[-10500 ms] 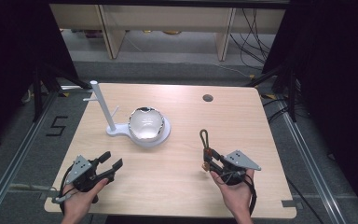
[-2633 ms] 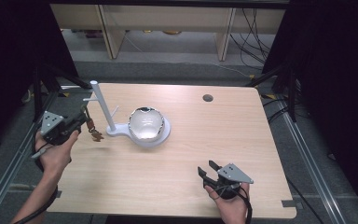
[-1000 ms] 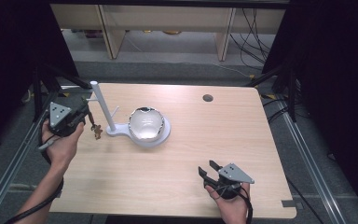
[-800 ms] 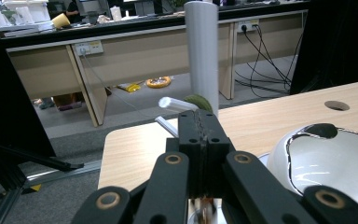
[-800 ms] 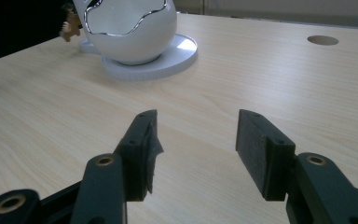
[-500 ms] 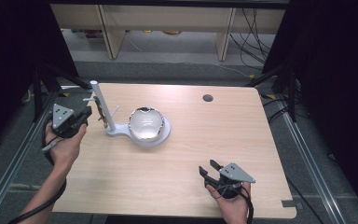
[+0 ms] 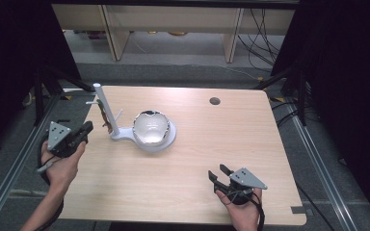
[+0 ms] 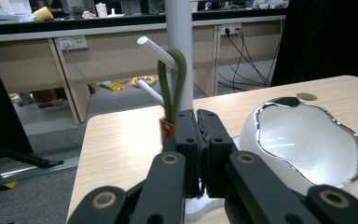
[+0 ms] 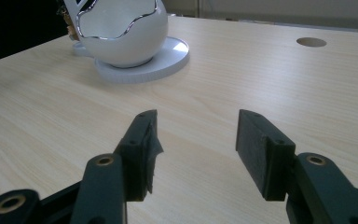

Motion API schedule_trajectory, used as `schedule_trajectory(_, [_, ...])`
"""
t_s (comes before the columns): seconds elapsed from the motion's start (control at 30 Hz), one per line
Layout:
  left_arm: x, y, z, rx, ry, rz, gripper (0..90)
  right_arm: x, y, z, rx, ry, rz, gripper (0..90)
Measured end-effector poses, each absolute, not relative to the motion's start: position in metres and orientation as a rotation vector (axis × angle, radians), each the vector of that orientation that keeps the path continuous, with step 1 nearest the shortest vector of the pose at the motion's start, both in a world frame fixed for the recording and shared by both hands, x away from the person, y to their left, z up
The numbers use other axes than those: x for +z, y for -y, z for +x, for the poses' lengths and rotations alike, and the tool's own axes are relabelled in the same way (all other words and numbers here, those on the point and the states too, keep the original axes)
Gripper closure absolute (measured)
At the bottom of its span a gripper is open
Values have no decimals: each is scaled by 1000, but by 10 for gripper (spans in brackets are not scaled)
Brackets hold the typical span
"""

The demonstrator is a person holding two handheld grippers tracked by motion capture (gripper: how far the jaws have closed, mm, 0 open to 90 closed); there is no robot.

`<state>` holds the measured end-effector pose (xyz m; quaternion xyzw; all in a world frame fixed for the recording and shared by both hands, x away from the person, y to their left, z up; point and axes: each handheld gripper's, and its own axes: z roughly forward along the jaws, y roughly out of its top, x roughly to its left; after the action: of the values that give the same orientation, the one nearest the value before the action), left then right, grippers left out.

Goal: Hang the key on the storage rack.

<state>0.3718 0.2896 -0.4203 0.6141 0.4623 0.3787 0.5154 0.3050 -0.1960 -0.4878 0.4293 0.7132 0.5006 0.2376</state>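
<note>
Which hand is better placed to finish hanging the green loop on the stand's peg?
Left. Its gripper holds the green loop, already draped over the peg; the right gripper sits open, far off.

Lab or office, wooden table (image 7: 192,159), long desks (image 8: 121,42), wall sockets (image 8: 72,43), trailing cables (image 7: 260,29)

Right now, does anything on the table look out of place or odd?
Nothing looks spilled or broken. The green cord loop hangs over a peg of the white stand, its lower end at the shut left hand-held gripper. The white bowl sits upright.
</note>
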Motion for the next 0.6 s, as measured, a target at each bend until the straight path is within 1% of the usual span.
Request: schedule_trajectory(0.6, [-442, -280, 334, 880, -1060, 1474, 827, -489, 201, 305, 1365, -1932, 1171, 493])
